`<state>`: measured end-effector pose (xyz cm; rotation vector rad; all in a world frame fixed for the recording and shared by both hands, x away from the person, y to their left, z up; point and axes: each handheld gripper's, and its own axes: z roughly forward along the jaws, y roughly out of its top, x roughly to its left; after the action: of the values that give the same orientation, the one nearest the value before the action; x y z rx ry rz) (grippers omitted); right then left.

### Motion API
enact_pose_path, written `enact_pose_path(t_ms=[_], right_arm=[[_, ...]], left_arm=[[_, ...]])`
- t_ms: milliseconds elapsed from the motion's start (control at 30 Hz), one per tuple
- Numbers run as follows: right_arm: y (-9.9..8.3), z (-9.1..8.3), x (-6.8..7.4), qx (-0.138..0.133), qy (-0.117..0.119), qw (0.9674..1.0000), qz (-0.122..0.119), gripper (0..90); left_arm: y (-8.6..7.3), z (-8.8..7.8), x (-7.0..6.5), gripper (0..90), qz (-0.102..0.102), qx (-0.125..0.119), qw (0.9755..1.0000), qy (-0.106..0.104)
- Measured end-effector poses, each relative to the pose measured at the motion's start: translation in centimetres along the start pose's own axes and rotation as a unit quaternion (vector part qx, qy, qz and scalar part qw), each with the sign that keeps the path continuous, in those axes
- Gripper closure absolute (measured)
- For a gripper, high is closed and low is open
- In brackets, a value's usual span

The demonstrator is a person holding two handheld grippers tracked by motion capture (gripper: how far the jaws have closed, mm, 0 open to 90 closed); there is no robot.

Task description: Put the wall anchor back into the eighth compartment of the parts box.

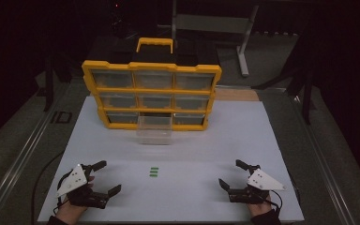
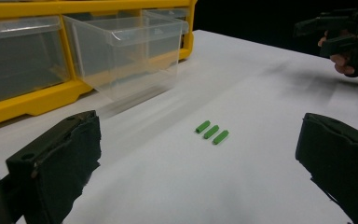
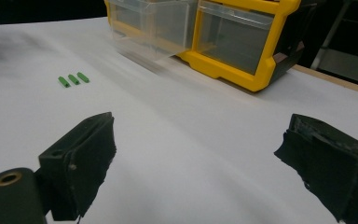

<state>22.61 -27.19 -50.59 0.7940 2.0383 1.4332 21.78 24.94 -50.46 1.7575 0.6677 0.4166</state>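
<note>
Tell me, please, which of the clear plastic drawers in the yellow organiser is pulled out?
The bottom-row middle clear plastic drawer of the yellow organiser: it juts out onto the white table, while the others sit flush.

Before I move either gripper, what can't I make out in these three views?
- Green pieces: too small in the high view to tell what they are.
- Pulled-out drawer: clear plastic, dim; contents not readable. Its left wall is cut off in the right gripper view.
- Organizer: other drawers dark in the high view; cut off by frame edges in both gripper views.
- Room behind: too dark.
</note>
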Motion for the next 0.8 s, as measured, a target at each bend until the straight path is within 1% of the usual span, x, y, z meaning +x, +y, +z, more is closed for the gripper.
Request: enact_pose_path(t_ms=[300, 600, 633, 667, 700, 800], right_arm=[[0.10, 0.01, 0.11, 0.000, 0.003, 1.0000, 0.000, 8.9], [0.10, 0.01, 0.02, -0.002, 0.004, 1.0000, 0.002, 9.0], [0.10, 0.03, 0.02, -0.002, 0.005, 1.0000, 0.002, 8.9], [0.10, 0.06, 0.03, -0.002, 0.004, 1.0000, 0.001, 8.9], [0.12, 0.10, 0.07, -0.002, 0.004, 1.0000, 0.003, 9.0], [0.20, 0.14, 0.19, -0.002, 0.006, 1.0000, 0.002, 8.9]], left_arm=[[-0.08, 0.19, -0.04, 0.2, 0.000, 0.010, 0.9999, -0.003], [0.19, 0.17, -0.14, 0.2, -0.002, 0.007, 0.9999, -0.007], [0.29, 0.23, -0.10, 0.2, -0.007, 0.009, 0.9999, -0.012], [0.29, 0.23, -0.10, 0.1, -0.007, 0.009, 0.9999, -0.012], [0.44, 0.31, -0.13, 0.2, -0.002, 0.016, 0.9998, -0.007], [0.71, 0.29, -0.14, 0.1, -0.004, 0.017, 0.9998, -0.005]])
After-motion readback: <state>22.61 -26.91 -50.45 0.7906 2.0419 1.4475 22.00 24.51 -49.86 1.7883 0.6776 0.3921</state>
